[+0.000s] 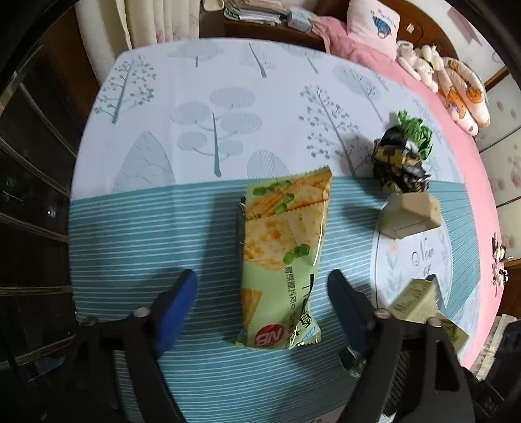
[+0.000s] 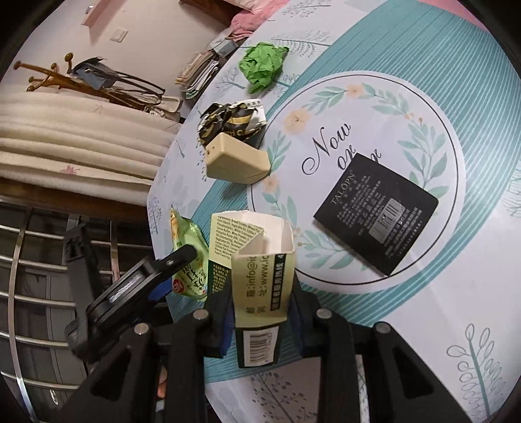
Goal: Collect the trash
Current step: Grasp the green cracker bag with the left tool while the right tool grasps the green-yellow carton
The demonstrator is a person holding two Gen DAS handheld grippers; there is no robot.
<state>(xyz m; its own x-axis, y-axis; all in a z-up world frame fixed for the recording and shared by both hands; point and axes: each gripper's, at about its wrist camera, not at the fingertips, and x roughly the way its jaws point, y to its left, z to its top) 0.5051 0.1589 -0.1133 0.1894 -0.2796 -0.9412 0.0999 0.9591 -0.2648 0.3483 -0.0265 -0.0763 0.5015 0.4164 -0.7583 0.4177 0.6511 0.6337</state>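
Green cracker wrapper (image 1: 283,257) flat on tablecloth (image 1: 136,227)

Round table (image 1: 136,227) under printed cloth: pale trees, teal stripes, leaf wreath in middle. Pink bedspread (image 1: 462,156) behind it, pink cushion (image 1: 373,24) and soft toys (image 1: 420,63) on top. Paper stack (image 2: 198,73) on dark cabinet. Wooden coat rack (image 2: 58,78) tilted by wall. Cream curtain (image 1: 143,19).

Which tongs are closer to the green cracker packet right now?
Left. The left tongs straddle the cracker packet, open; the right tongs sit beside it, shut on the opened carton.
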